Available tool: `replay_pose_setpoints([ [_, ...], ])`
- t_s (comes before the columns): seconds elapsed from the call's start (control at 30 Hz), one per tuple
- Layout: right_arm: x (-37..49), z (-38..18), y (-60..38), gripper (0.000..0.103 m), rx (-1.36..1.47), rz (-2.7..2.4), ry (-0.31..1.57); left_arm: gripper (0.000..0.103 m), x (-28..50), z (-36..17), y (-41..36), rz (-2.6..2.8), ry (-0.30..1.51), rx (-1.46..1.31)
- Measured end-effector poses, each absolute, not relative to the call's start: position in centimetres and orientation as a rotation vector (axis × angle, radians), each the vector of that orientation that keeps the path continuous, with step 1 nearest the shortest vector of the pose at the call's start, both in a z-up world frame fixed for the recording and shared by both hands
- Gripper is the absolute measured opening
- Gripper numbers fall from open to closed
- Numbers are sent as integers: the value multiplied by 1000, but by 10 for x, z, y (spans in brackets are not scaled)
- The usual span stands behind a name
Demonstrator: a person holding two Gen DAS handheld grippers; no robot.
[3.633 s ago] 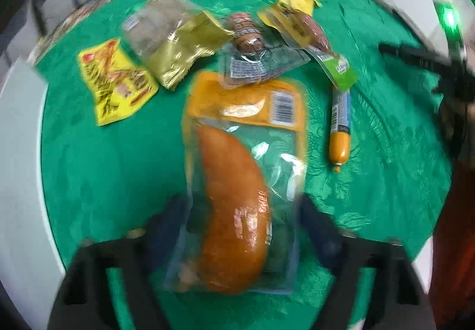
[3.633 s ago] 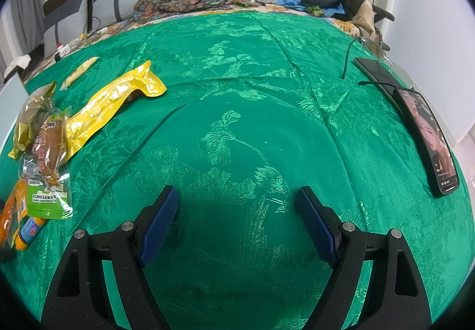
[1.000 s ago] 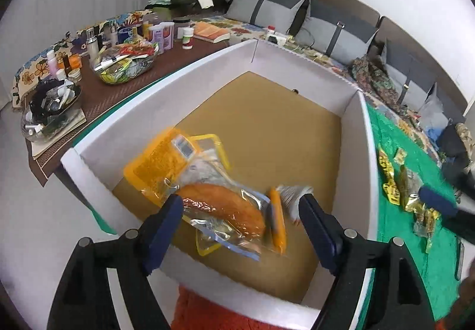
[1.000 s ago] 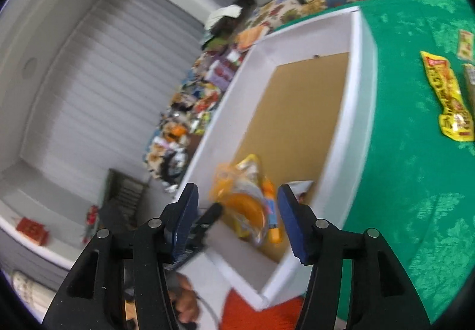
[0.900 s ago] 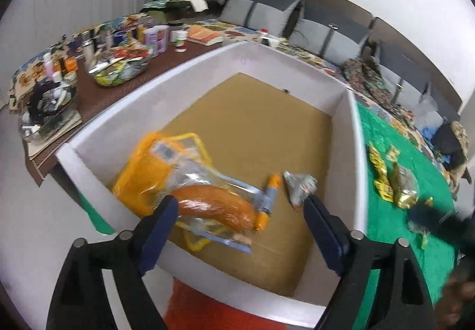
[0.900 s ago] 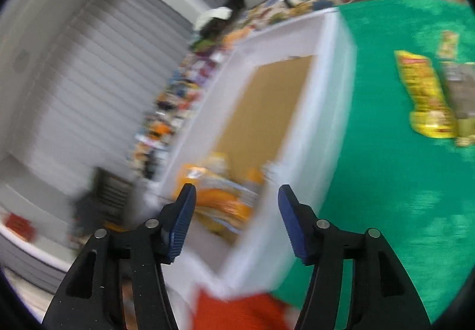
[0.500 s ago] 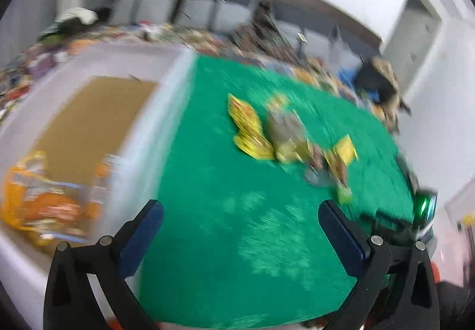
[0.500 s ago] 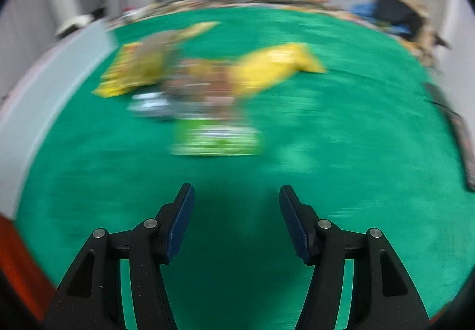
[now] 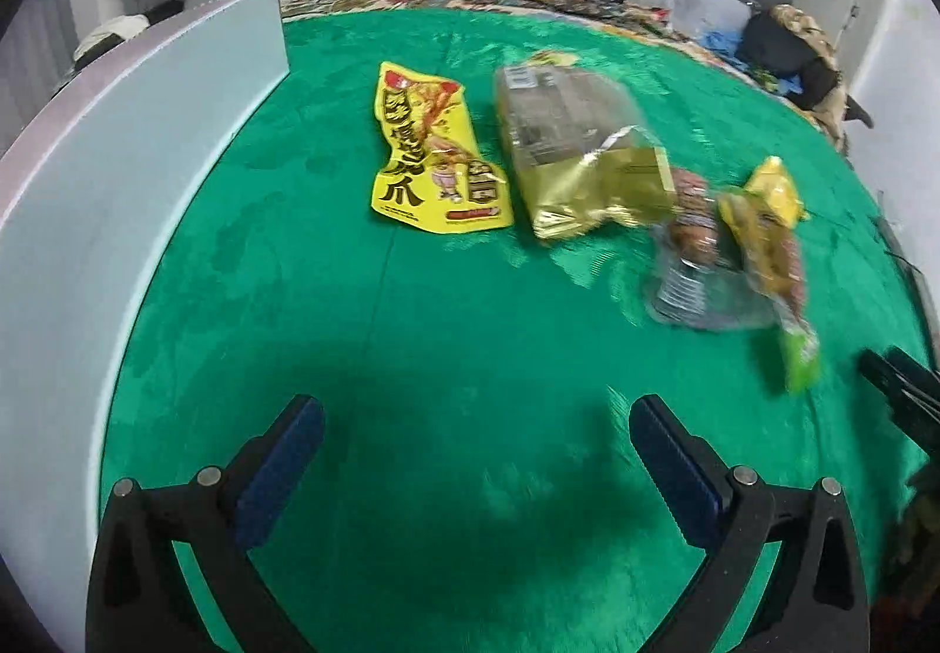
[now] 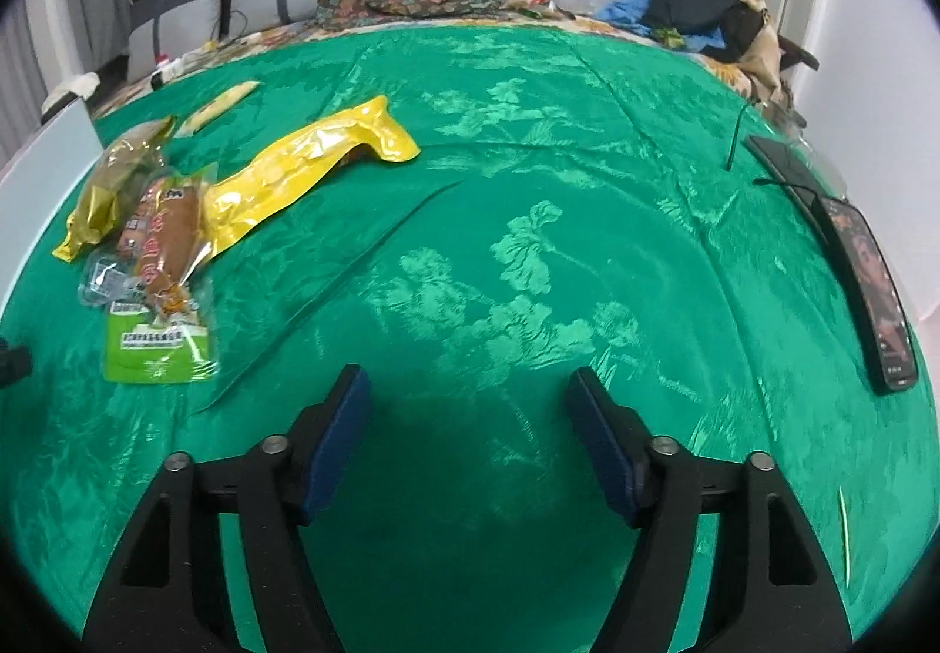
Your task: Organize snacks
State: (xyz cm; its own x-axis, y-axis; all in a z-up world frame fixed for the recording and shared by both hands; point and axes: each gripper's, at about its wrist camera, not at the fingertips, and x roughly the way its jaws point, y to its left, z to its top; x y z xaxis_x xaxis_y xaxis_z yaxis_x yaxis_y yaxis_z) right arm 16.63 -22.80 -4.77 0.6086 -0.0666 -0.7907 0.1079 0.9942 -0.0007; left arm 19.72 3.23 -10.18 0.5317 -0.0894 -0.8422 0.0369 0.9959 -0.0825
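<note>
Left gripper (image 9: 476, 447) fingers spread wide, empty, above green patterned cloth (image 9: 411, 335). Right gripper (image 10: 468, 421) likewise apart, empty. Flat yellow printed snack packet (image 9: 432, 153) lies just right of tall white box wall (image 9: 117, 153); gold foil bag (image 9: 573, 159) beside it; sausage packs (image 9: 758, 241) farther right.

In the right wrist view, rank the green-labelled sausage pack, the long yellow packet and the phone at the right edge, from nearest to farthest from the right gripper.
From the right gripper:
1. green-labelled sausage pack, left on the green cloth.
2. phone and long yellow packet: too close to call; phone at right edge, packet up left.
</note>
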Motion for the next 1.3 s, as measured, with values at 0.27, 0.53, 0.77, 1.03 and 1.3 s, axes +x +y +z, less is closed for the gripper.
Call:
replay_pose_setpoints([
  [0.27,166,-48,-231,81,56,-109,916,103,206,-113,30,-45,946,11],
  [0.53,167,-50,-232,84,58,-121,918,103,205,-115,31,-38,940,7],
  [0.77,167,-50,-232,84,58,-123,918,103,205,-114,31,-38,940,7],
  [1.03,167,-49,-233,84,59,-124,918,103,205,-114,32,-38,940,7],
  [1.3,167,-49,-233,84,59,-124,918,103,204,-114,32,-38,940,7],
])
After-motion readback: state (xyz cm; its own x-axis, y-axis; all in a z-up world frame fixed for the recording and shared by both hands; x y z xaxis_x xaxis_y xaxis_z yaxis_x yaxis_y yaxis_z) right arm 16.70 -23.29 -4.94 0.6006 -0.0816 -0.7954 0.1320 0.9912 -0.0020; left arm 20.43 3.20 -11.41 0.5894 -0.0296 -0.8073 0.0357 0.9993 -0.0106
